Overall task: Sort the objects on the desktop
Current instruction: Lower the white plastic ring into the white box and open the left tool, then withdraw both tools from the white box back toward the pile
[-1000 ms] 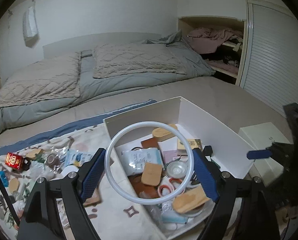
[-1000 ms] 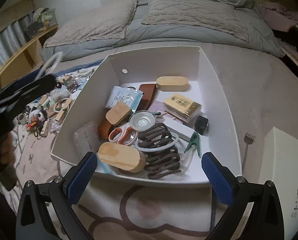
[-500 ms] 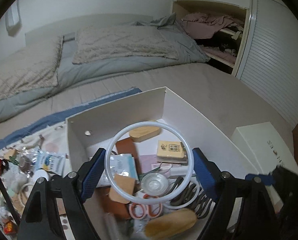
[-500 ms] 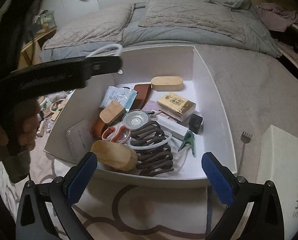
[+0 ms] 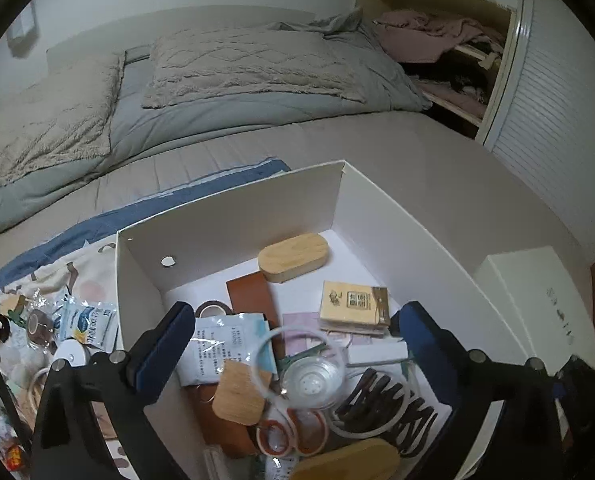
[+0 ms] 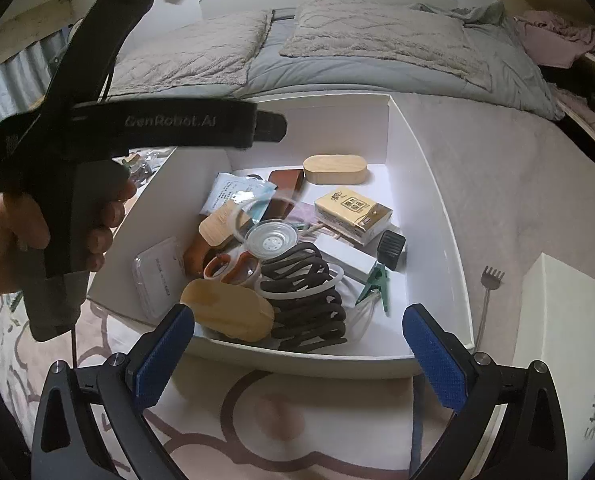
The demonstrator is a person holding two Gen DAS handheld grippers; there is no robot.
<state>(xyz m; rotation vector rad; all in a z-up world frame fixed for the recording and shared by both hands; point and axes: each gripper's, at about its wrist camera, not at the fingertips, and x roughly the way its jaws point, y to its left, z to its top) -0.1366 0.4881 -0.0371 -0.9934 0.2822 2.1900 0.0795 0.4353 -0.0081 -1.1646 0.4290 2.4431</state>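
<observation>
A white open box (image 5: pixel 233 208) (image 6: pixel 429 168) stands on the bed and holds several small items: a wooden oval case (image 5: pixel 293 257), a yellow carton (image 5: pixel 355 304), a clear lid (image 5: pixel 313 380) and a brown hair clip (image 6: pixel 305 292). My left gripper (image 5: pixel 295 320) hangs over the box with its jaws opening. A blurred white ring (image 5: pixel 297 330) (image 6: pixel 257 202) is loose between and below them, touching neither pad. In the right wrist view a hand (image 6: pixel 17 232) holds the left gripper's black body (image 6: pixel 177 124). My right gripper (image 6: pixel 299 320) is open and empty at the box's near wall.
Left of the box, a patterned cloth carries loose clutter, among it a tissue pack (image 5: pixel 85 320). A white shoe box (image 5: pixel 537 300) (image 6: pixel 569 340) stands to the right, with a small fork-shaped scratcher (image 6: pixel 491 280) between the two boxes. Pillows and a closet lie behind.
The left gripper carried the white ring rightward over the box, then spread its jaws. The ring has left the pads and dropped toward the box's contents. The right gripper stayed put.
</observation>
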